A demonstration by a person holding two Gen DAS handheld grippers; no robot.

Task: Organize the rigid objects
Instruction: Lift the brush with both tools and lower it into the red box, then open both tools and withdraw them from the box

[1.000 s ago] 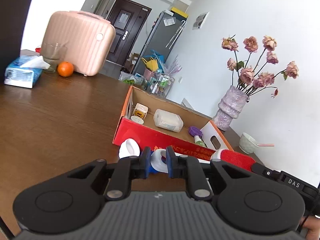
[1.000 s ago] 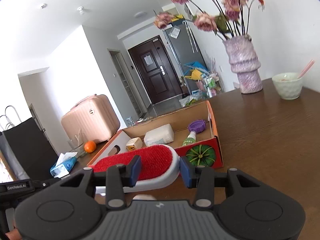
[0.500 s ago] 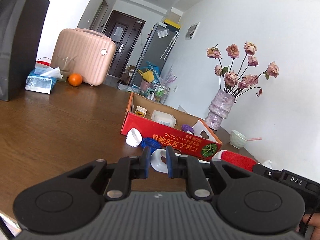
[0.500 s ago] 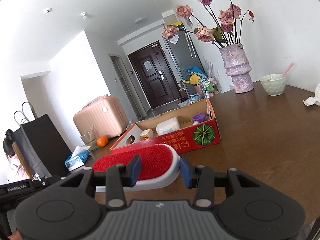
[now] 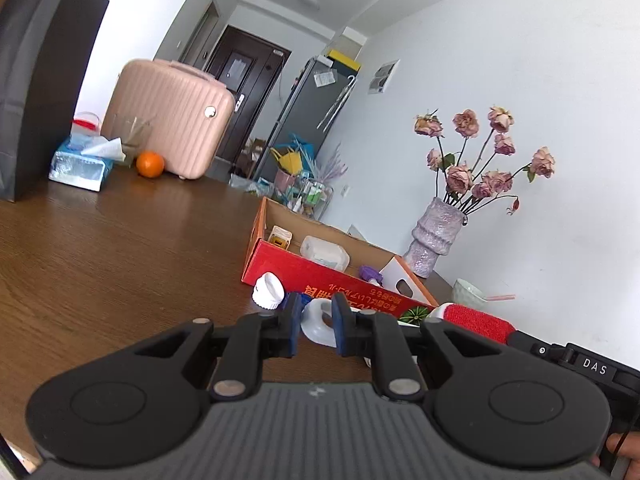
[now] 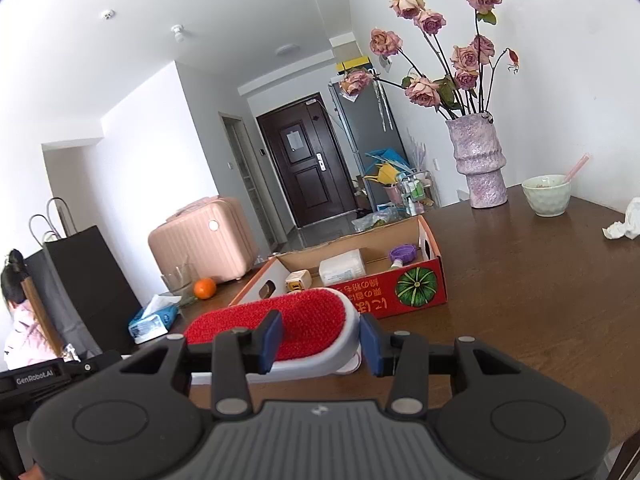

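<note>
1. Left gripper: jaws clamped on the white handle end of a lint brush, held above the brown table.
2. Right gripper: jaws pressed against the sides of the same brush's red head.
3. Ahead of both: open red cardboard box with a pumpkin print, resting on the table.
4. Inside the box: clear plastic container, small yellow-and-white item, purple-capped bottle.
5. Just beside the box's near corner: white ribbed cap, touching the table.
6. Farther off: pink suitcase, orange, tissue pack, vase of dried roses, green bowl.
</note>
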